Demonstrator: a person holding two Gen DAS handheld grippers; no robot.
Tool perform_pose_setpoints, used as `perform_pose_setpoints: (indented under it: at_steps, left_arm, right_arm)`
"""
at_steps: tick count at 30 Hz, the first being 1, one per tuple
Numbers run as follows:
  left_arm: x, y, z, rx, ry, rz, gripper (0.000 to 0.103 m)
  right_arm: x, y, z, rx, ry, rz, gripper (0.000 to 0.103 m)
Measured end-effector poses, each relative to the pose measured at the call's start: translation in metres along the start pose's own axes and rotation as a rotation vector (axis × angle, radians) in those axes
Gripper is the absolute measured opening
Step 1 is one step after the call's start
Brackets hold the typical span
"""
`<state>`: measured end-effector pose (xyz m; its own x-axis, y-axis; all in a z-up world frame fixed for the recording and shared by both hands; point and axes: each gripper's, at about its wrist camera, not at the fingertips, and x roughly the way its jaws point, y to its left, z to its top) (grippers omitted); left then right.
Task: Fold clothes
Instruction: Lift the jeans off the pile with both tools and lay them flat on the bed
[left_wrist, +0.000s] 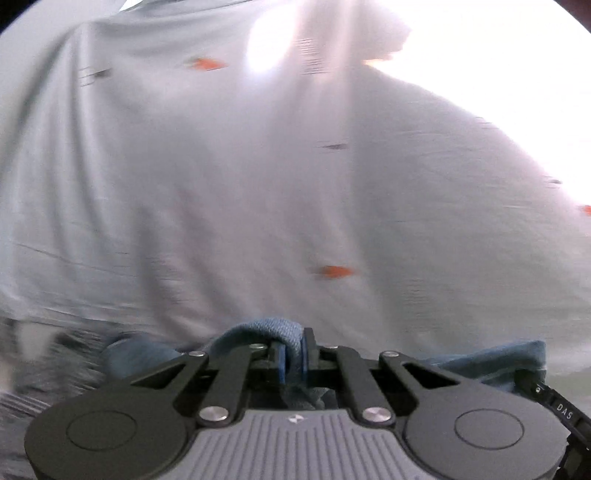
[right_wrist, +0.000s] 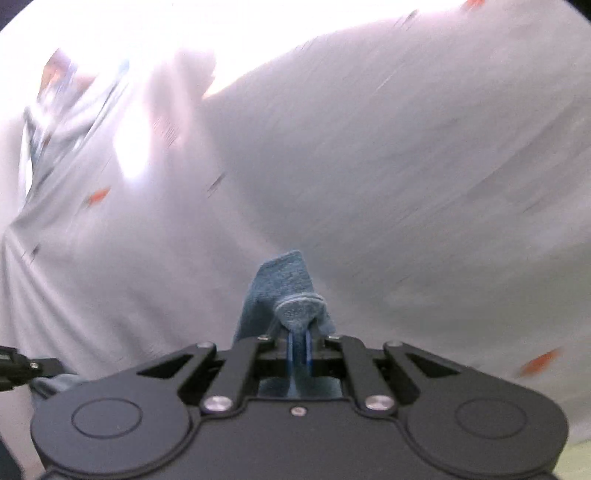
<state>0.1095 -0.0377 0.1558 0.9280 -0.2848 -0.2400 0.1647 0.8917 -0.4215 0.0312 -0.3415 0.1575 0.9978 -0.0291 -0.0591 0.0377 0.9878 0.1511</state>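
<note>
A white shirt with small orange and dark marks (left_wrist: 229, 177) fills the left wrist view, lifted and backlit. Its blue ribbed collar or hem edge (left_wrist: 273, 330) is pinched in my left gripper (left_wrist: 293, 354), which is shut on it. In the right wrist view the same white shirt (right_wrist: 369, 177) billows across the frame. My right gripper (right_wrist: 300, 350) is shut on another part of the blue edge (right_wrist: 284, 288), which sticks up from between the pads. Both views are motion-blurred.
Bright light shines through the fabric at the top of both views. A dark grey textured surface (left_wrist: 44, 369) shows at the lower left of the left wrist view. The other gripper's black edge (right_wrist: 14, 363) shows at the left.
</note>
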Motion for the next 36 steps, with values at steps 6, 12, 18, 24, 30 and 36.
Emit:
perform_pose_setpoints:
  at_steps: [6,12,18,24,30,36]
  left_arm:
    - [-0.031,-0.129,-0.035,-0.006,-0.016,-0.234,0.008]
    - [-0.044,-0.218,-0.104,-0.053,0.125,-0.358,0.008]
    - [-0.047,-0.243,-0.23,0.061,0.475,-0.32,0.011]
    - [-0.081,-0.223,-0.324,0.133,0.768,-0.291,0.025]
    - [-0.081,-0.194,-0.313,0.11,0.734,-0.209,0.029]
    - [-0.048,-0.19,-0.286,0.121,0.69,-0.15,0.036]
  right_arm:
    - [-0.151,-0.101,0.066,-0.091,-0.171,-0.233,0.007]
    - [-0.27,-0.176,0.1,-0.14,-0.261,-0.398,0.007]
    - [-0.32,-0.264,0.008,-0.022,0.088,-0.603,0.017]
    - [-0.378,-0.323,-0.145,0.204,0.507,-0.786,0.033]
    - [-0.424,-0.335,-0.185,0.46,0.494,-0.798,0.039]
    - [-0.425,-0.341,-0.2,0.577,0.482,-0.799,0.039]
